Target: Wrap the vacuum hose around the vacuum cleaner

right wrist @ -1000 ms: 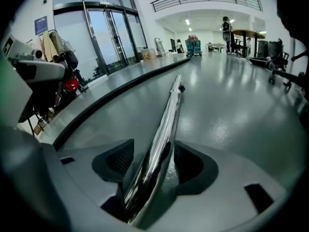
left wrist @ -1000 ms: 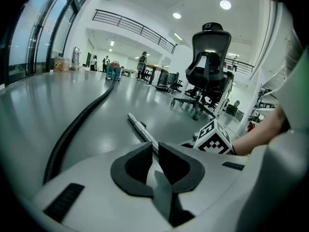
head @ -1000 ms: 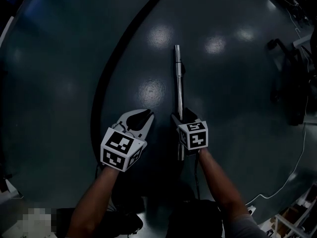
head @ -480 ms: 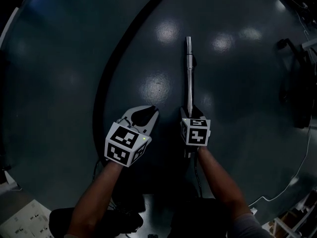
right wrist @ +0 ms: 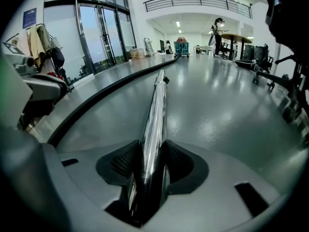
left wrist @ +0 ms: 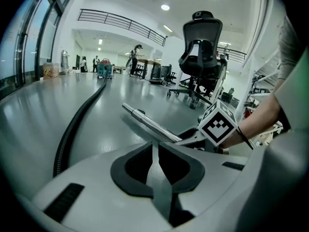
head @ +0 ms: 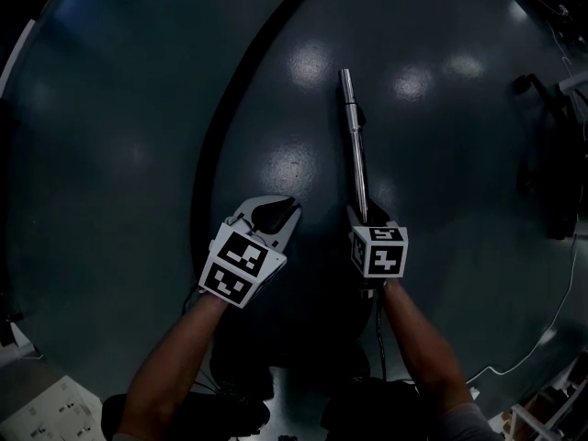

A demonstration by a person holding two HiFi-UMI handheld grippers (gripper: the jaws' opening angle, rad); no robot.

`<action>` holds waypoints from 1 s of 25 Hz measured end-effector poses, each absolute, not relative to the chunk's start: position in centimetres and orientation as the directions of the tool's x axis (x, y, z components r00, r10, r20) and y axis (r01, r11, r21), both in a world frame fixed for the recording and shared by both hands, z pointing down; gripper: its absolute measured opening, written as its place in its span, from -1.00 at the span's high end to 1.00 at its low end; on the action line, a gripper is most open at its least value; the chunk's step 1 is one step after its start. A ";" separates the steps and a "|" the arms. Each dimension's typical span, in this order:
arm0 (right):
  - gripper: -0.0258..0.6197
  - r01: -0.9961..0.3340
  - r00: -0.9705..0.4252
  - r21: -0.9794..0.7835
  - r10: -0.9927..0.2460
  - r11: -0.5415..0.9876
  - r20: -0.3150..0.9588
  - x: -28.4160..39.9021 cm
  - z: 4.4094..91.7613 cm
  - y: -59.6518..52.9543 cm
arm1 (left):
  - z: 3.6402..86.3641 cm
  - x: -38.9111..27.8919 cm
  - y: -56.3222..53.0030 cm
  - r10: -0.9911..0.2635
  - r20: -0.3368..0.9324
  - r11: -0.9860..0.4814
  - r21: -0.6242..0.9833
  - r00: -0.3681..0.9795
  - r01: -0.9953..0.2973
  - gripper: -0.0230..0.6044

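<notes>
The right gripper [head: 364, 215] had its jaws narrowed onto the metal wand [head: 354, 136]. They had just been closing, and in the right gripper view the dark pads [right wrist: 126, 164] pressed against both sides of the shiny tube. From that grip the wand ran out toward twelve o'clock, low over the glossy grey floor [head: 110, 154], with its free end away from the person. The left gripper [head: 279, 211] hung just beside it at nine o'clock. Its jaws were drawn together to a thin slit with nothing between them, as the left gripper view showed. The black vacuum hose [head: 225, 118] lay on the floor at about ten o'clock from the left gripper, apart from both claws. It swept in a long curve from behind that gripper up toward the frame's twelve o'clock edge. In the left gripper view an office chair [left wrist: 200, 47] stood far off at one o'clock.
</notes>
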State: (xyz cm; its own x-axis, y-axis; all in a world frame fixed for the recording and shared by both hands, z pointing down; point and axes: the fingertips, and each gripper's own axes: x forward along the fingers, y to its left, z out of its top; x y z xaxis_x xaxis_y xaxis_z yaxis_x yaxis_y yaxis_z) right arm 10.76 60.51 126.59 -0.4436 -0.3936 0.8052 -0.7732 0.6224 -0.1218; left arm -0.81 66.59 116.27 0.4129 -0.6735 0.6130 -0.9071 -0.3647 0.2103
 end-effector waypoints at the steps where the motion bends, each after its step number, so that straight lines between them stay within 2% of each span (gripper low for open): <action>1: 0.37 -0.772 -0.448 -0.120 -0.401 0.625 0.799 10.7 125.9 60.2 | 115.9 -0.8 66.2 -0.669 0.613 -0.380 0.203 0.420 -0.902 0.78; 12: 0.38 -0.732 -0.512 -0.104 -0.443 0.673 0.736 10.7 113.0 59.5 | 107.0 -0.1 66.6 -0.633 0.626 -0.445 0.187 0.456 -0.876 0.78; 25: 0.38 -0.597 -0.658 -0.100 -0.415 0.796 0.628 8.6 91.4 62.1 | 84.7 2.9 68.0 -0.662 0.585 -0.498 0.124 0.468 -0.858 0.78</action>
State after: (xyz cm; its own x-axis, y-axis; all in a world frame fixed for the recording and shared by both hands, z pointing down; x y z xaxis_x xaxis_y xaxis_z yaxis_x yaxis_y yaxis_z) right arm 8.61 62.12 91.43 -0.6583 -0.4151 0.6279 -0.5971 0.7959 -0.0999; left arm 2.88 67.99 84.73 0.4684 -0.6623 0.5848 -0.8584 -0.4979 0.1236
